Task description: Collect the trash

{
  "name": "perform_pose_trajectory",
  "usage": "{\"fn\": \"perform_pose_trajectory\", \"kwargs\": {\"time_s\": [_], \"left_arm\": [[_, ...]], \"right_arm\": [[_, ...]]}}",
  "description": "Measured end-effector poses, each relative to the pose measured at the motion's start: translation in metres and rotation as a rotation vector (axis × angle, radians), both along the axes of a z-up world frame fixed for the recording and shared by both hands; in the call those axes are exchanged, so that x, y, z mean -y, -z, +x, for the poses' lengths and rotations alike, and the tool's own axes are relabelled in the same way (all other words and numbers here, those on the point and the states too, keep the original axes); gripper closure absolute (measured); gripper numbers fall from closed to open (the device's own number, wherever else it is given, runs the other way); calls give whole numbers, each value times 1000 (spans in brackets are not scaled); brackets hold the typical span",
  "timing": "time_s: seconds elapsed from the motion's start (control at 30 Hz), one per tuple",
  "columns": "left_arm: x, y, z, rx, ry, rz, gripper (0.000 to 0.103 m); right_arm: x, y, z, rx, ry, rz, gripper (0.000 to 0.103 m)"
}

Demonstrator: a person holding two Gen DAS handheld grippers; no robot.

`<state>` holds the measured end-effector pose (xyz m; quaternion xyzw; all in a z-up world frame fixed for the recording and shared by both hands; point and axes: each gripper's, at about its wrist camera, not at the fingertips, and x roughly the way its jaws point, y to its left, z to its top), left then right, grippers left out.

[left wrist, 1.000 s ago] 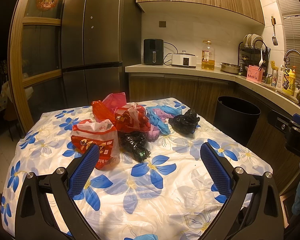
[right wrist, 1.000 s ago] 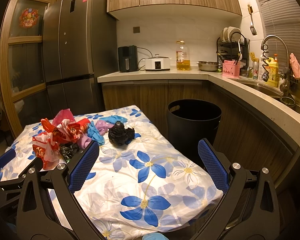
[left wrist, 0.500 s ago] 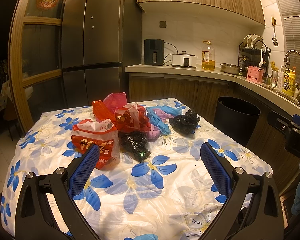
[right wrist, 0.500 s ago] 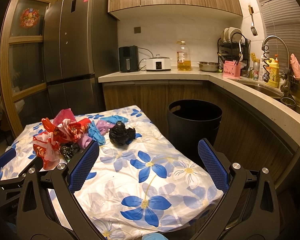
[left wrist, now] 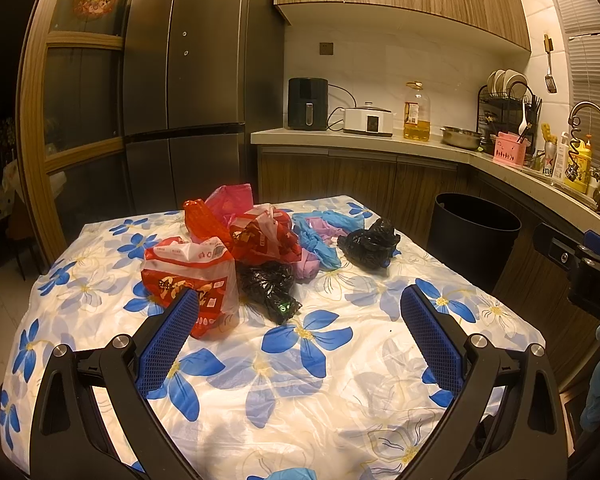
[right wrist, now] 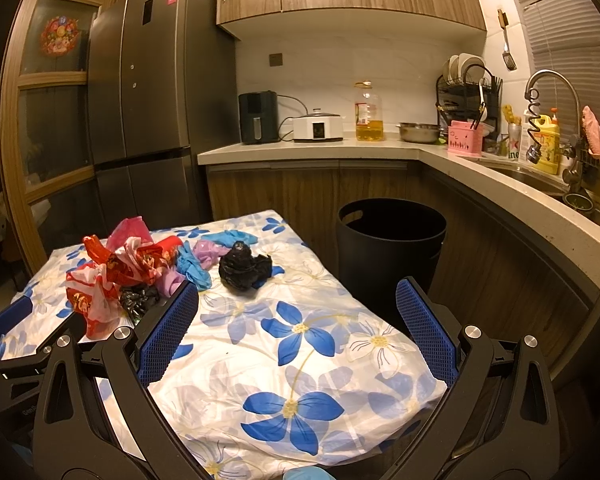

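Dim kitchen, flowered worktop [left wrist: 300, 380]. From the left wrist: left tongs [left wrist: 300, 336] spread wide and empty above the cloth, a heap of crumpled bags [left wrist: 236, 256] just ahead (red, pink, blue, black). From the right wrist: right tongs [right wrist: 298, 328] also apart, holding nothing; a black bag [right wrist: 242, 266] lies alone, black bin [right wrist: 392, 248] beside the worktop.

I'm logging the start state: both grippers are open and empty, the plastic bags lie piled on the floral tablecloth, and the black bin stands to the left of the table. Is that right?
Not quite: the black bin stands to the right of the table, as the right wrist view shows. The rest holds: the left gripper and right gripper are open and empty, and the plastic bags lie piled on the cloth.
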<state>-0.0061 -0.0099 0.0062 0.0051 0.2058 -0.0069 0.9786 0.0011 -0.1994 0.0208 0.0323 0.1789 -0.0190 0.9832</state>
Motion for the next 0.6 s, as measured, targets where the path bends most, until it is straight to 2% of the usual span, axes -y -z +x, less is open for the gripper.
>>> {"fn": "perform_pose_trajectory", "kwargs": {"time_s": [0.27,0.6], "left_arm": [[-1,6,3,3,-29,-11,6],[-33,26,19,2,-133,-64,6]], "right_arm": [[-2,10,9,-3,-42,12,5],[-11,33,43,-3,-118,23,5]]}}
